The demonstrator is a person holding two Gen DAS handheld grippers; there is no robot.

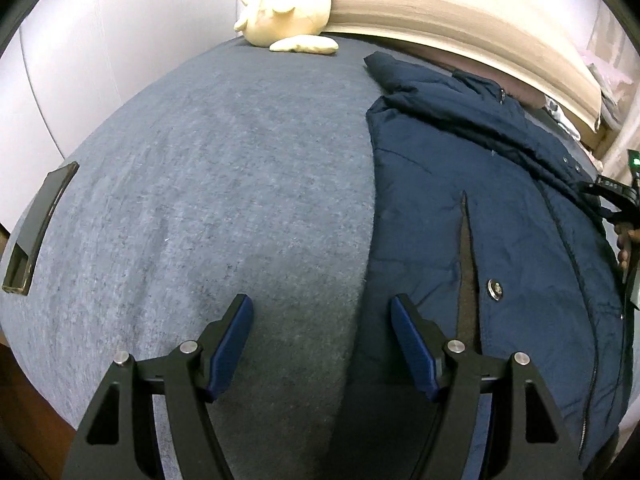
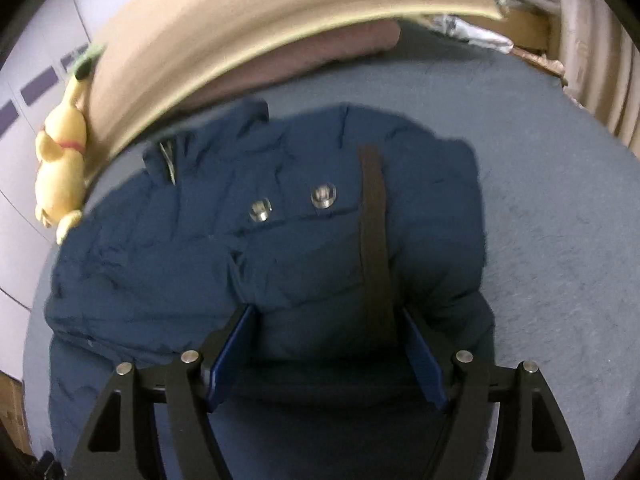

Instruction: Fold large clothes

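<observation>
— Two grippers, both with jaws spread; was either one holding anything?

— No. Your left gripper [image 1: 322,346] hung open over the bare grey-blue fleece bed cover [image 1: 208,184], its blue pads clear of cloth, with the near edge of the dark navy padded nylon jacket [image 1: 500,216] just beside its right finger. Your right gripper [image 2: 326,350] stood wide as well, with a puffed fold of that jacket [image 2: 280,240] between its pads; that view was blurred, so I couldn't tell whether they touched it, but it did not look pinched.

— Where did the jacket lie?

— Spread across the bed, silver snap buttons [image 2: 324,196] up, a dark brown strap [image 2: 374,240] running along it, its collar end toward the beige headboard [image 2: 248,36].

— How should I have taken the fold?

— I'd judge: set both grippers on matching edge points, bite through the full thickness of padding, and lift evenly. The slick nylon would slip from a shallow pinch. The yellow plush toy [image 1: 292,8] sat far off, near the headboard.
</observation>
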